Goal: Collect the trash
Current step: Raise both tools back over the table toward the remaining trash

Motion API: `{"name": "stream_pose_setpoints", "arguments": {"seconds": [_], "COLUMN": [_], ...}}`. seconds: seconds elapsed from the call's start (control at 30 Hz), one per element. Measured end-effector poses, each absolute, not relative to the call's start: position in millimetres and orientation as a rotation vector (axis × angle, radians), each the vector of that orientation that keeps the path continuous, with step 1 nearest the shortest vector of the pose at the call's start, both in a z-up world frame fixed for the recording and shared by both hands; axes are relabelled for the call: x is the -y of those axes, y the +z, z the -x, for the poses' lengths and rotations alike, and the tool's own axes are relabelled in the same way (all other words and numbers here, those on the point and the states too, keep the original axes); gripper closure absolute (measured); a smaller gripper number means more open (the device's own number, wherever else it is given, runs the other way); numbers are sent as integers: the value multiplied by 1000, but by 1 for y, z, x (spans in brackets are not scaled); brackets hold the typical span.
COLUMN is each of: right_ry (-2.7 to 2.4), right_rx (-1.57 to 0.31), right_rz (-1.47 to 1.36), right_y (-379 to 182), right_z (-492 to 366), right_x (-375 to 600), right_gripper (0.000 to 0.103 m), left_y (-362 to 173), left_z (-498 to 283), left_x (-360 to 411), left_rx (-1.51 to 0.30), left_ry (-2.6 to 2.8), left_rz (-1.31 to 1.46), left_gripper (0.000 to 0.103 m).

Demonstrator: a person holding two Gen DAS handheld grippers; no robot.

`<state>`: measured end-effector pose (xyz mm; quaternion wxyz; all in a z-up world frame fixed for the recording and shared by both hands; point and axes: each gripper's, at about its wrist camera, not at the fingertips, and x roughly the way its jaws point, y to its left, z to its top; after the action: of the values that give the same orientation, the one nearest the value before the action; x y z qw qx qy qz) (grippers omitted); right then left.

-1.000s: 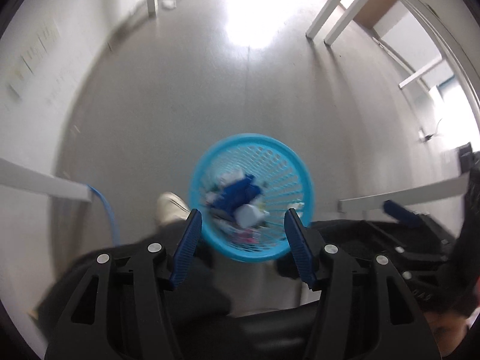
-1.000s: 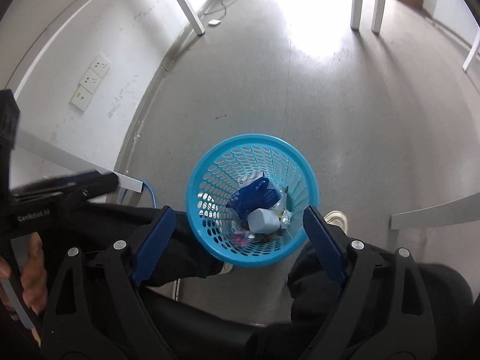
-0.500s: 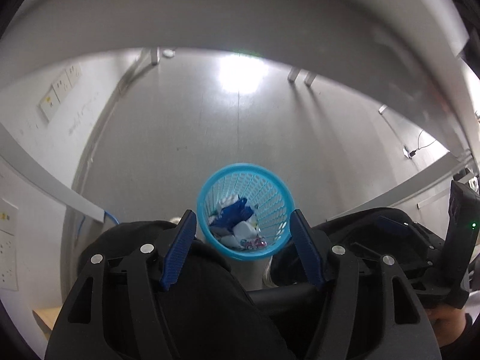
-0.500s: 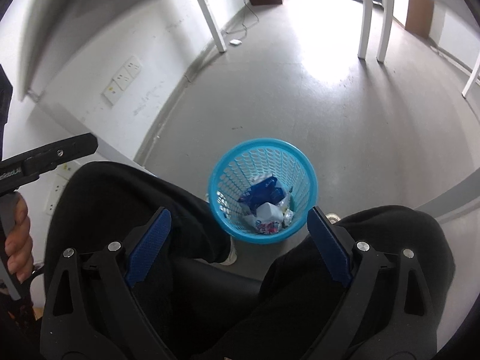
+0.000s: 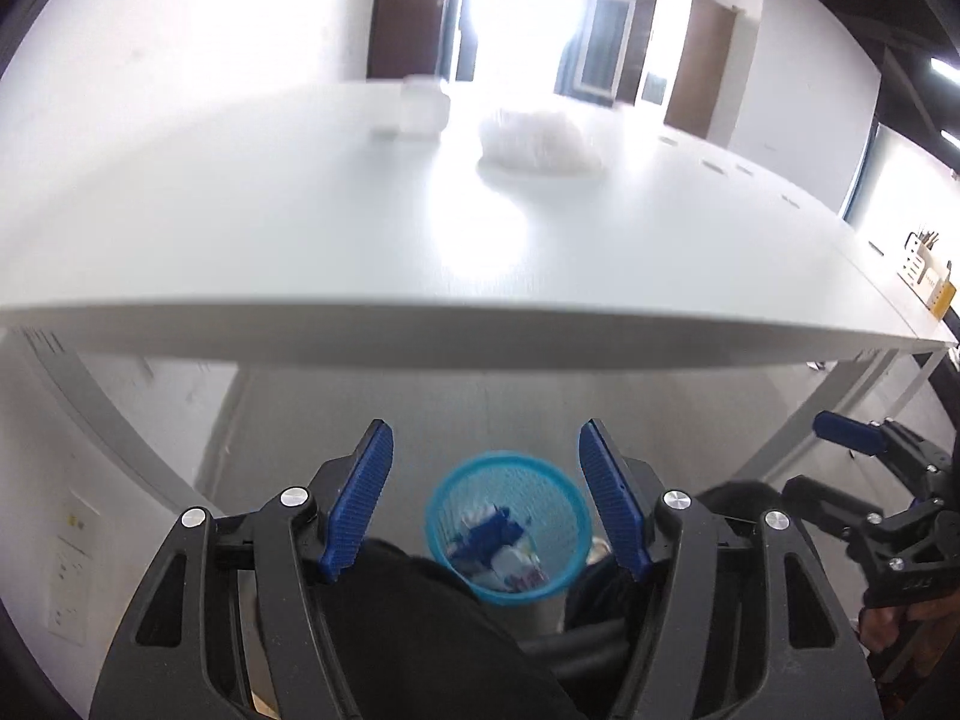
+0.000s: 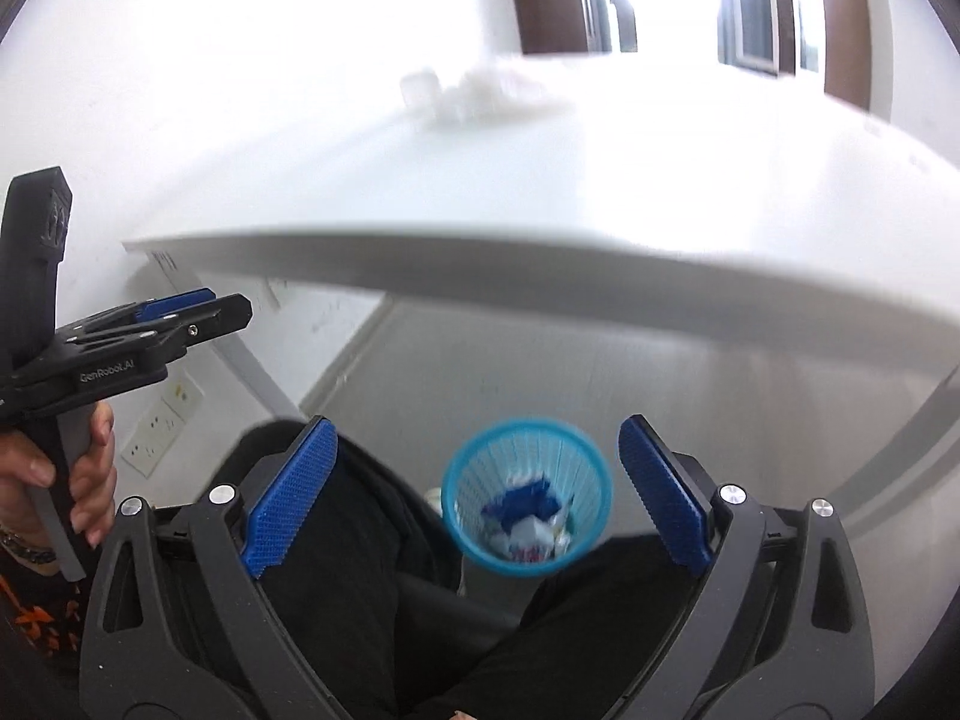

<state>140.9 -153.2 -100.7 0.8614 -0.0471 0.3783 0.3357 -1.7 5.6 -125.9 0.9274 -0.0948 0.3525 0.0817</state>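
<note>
Left wrist view: the left gripper point(image 5: 485, 501) has its blue fingers point(image 5: 359, 504) spread fairly wide with nothing between the pads; they have just been opening, though the last stretch was slight. Straight ahead of them and far below, on the floor, stands the bin point(image 5: 509, 527), framed in the gap but touched by neither finger, with blue and white trash already inside. Above the fingertips runs the desk point(image 5: 252, 228) edge; farther out along the same line lies a crumpled white wad point(image 5: 540, 141), and just left of it a small clear cup point(image 5: 420, 114), both blurred. To the right of the fingers the right gripper point(image 5: 852, 438) shows at the frame's edge. Right wrist view: the right gripper point(image 6: 477, 495) stands very wide and empty, its jaws having just been opening. The bin point(image 6: 527, 495) sits below between its fingers point(image 6: 291, 498), nearer the right one, and the person's dark trousers point(image 6: 360, 540) lie under both. The wad point(image 6: 498, 90) and cup point(image 6: 420, 90) lie far beyond the fingertips, left of centre, washed out by glare. The left gripper point(image 6: 180, 315) appears to the left, held by a hand point(image 6: 72, 480). Likely risks: the desk edge lies between the fingers and the trash, so a low reach could knock it; the glare makes the clear cup hard to place, and a misjudged closing could tip it or push the light wad away.
</note>
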Motion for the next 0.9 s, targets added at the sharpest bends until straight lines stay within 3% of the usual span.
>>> {"name": "stream_pose_setpoints", "arguments": {"seconds": [0.23,0.5,0.9], "right_ry": [708,703,687], "right_rx": [-680,-659,-688], "right_rz": [87,92,120], "right_y": [-54,-29,-15], "right_z": [-157,-212,-306], "right_x": [146,118,61], "right_gripper": [9,9,9], "left_y": [-78,-48,-32], "left_z": [-7,-53,-141], "left_x": [-13,-30,-74], "left_rx": [-578,-500,-549], "left_ry": [203,220,233], "left_rz": [178,188,181], "left_gripper": [28,7,6]}}
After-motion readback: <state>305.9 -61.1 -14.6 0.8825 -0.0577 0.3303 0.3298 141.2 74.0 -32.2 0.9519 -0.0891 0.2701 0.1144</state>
